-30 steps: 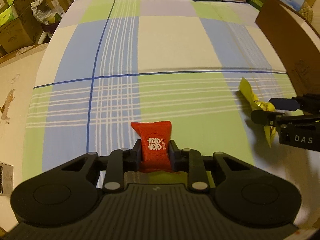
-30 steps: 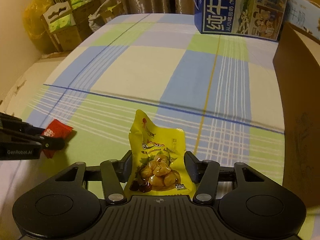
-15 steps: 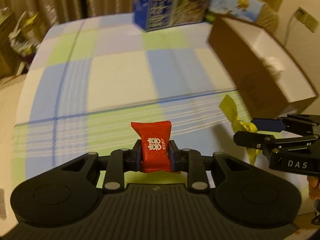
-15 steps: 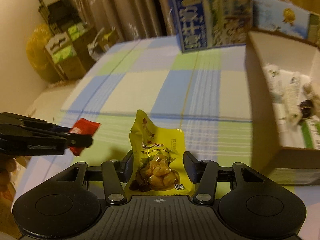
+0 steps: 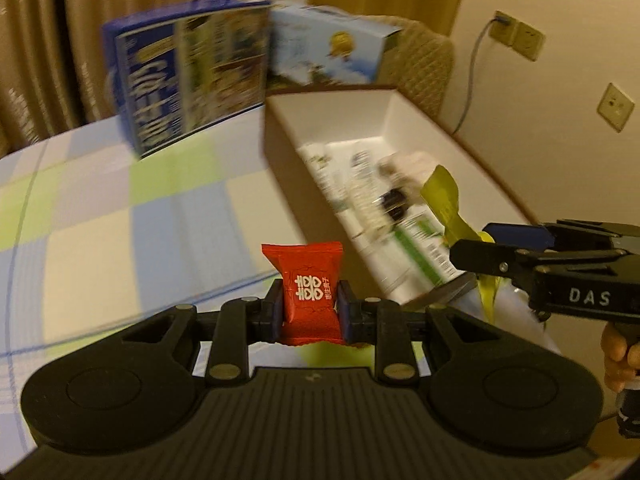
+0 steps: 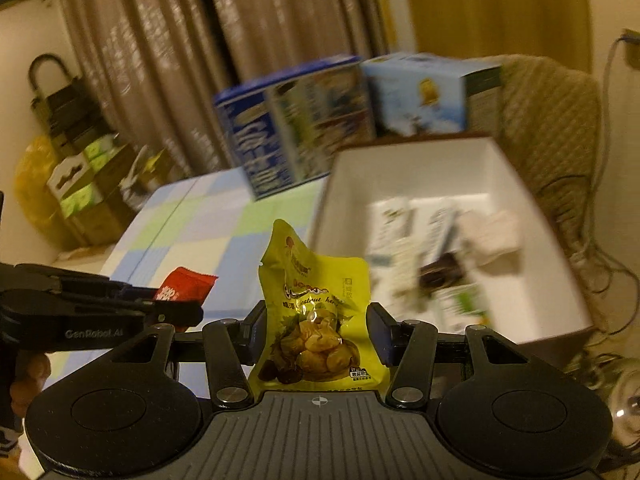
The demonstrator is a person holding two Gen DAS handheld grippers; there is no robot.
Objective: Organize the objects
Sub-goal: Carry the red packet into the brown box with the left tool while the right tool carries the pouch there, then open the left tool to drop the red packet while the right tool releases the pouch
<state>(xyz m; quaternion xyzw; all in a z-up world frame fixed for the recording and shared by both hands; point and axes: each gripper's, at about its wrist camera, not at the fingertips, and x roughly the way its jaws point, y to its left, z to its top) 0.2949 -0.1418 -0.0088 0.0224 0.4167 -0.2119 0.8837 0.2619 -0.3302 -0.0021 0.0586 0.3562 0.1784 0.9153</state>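
My left gripper (image 5: pixel 308 308) is shut on a red candy packet (image 5: pixel 310 292) with white characters, held in the air over the checked tablecloth (image 5: pixel 120 216). To its right, my right gripper (image 5: pixel 476 240) is shut on a yellow chestnut pouch (image 5: pixel 444 196), which hangs over the near end of an open brown box with a white inside (image 5: pixel 384 120). In the right wrist view the yellow pouch (image 6: pixel 316 308) stands upright in my right gripper (image 6: pixel 316 332). The box (image 6: pixel 420 168) lies ahead to the right. My left gripper (image 6: pixel 176 302) with the red packet (image 6: pixel 184 286) is at the left.
Several blurred packets lie in the box. A blue milk carton case (image 5: pixel 188 76) and a light blue case (image 5: pixel 328 48) stand behind it, with a quilted chair back (image 5: pixel 424 68) beyond. Stacked cartons (image 6: pixel 80 184) sit on the floor at left. A hand (image 5: pixel 620 352) holds the right gripper.
Both grippers have risen off the cloth with their packets and swung right toward the open box. The box's inside has come into view.
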